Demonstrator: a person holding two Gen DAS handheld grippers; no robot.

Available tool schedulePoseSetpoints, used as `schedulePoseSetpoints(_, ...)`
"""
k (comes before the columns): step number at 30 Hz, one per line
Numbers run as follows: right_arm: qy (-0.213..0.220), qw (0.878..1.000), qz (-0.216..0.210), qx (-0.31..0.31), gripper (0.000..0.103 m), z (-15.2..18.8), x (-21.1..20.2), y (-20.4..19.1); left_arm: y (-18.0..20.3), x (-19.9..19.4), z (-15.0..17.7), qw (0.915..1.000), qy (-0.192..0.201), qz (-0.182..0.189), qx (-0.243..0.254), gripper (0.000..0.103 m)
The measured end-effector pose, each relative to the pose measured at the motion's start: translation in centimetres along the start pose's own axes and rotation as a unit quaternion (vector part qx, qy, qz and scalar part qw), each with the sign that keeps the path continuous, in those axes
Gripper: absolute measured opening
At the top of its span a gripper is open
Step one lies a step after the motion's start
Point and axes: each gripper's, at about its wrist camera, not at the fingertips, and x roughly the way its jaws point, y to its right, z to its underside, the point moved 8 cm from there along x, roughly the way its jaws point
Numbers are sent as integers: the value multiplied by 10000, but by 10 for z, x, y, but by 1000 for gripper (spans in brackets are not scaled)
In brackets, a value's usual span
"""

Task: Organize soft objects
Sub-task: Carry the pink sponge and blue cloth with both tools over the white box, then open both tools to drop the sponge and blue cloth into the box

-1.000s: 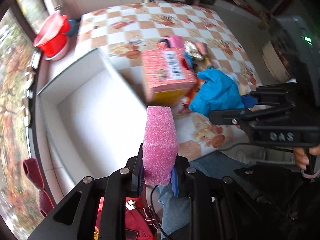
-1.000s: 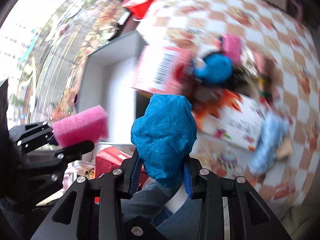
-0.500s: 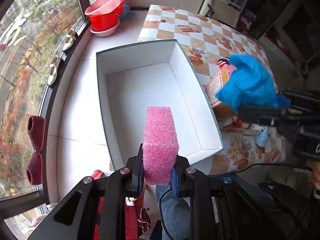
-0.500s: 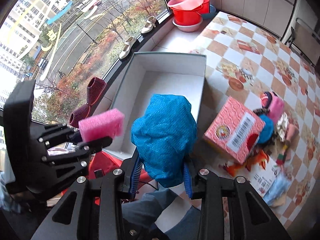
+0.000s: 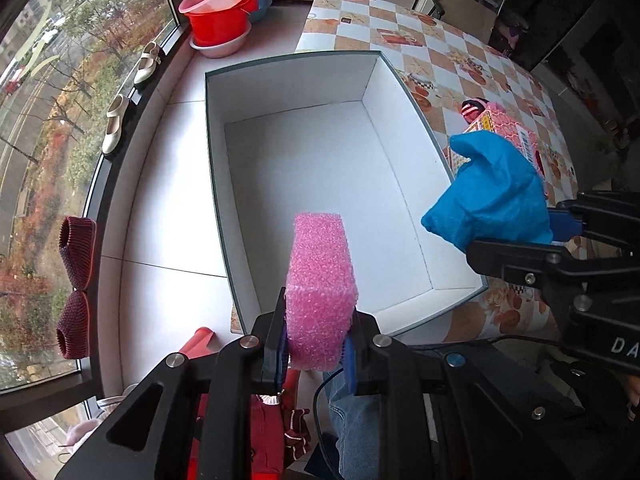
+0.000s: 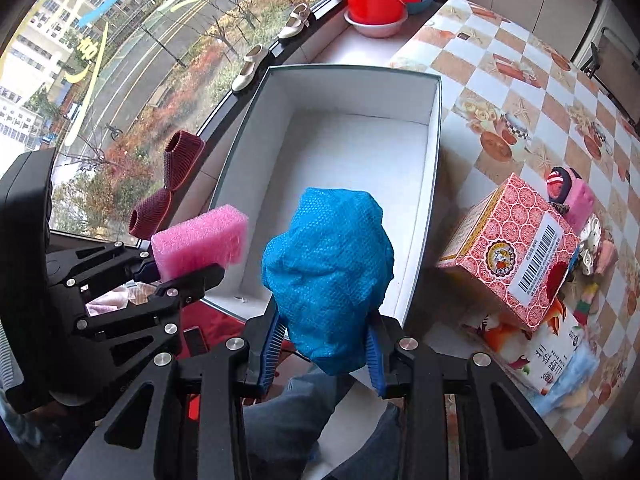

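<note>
My left gripper (image 5: 316, 344) is shut on a pink foam sponge (image 5: 321, 292) and holds it above the near edge of an empty white box (image 5: 320, 184). The sponge also shows in the right wrist view (image 6: 200, 242). My right gripper (image 6: 322, 354) is shut on a crumpled blue soft wrap (image 6: 328, 276), held above the near right side of the white box (image 6: 352, 168). The blue wrap also shows in the left wrist view (image 5: 492, 196), right of the box.
A pink patterned carton (image 6: 516, 252) lies right of the box among a pile of packets and small soft items (image 6: 568, 200) on the checkered table (image 6: 520, 92). Red basins (image 5: 220, 12), shoes and dark red slippers (image 5: 76, 284) sit along the window ledge.
Both grippers have moved left from the pile to above the white box, each carrying its object. The box now fills the middle of both views.
</note>
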Motion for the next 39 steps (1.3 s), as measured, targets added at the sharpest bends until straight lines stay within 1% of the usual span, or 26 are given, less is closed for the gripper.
schedulePoseSetpoints(5, -56, 10000, 44, -6, 37, 0, 2, 2, 5, 6, -2, 9999, -57, 43, 75, 23)
schedulePoseSetpoints(10, -133, 9999, 27, 53, 37, 2, 6, 4, 1, 11, -2, 9999, -125, 97, 4, 23)
schedulePoseSetpoints(16, -313, 9994, -37, 162, 37, 7, 15, 8, -2, 21, 2, 9996, -249, 100, -16, 23)
schedulePoseSetpoints(26, -412, 9989, -78, 190, 37, 8, 19, 6, -1, 28, 0, 9994, -338, 93, 4, 23)
schedulePoseSetpoints(35, -619, 9976, -171, 272, 37, 12, 30, 8, -2, 43, 6, 9984, -543, 129, -17, 23)
schedulePoseSetpoints(39, -644, 9973, -176, 302, 37, 13, 32, 10, -2, 45, 8, 9982, -579, 122, -18, 23)
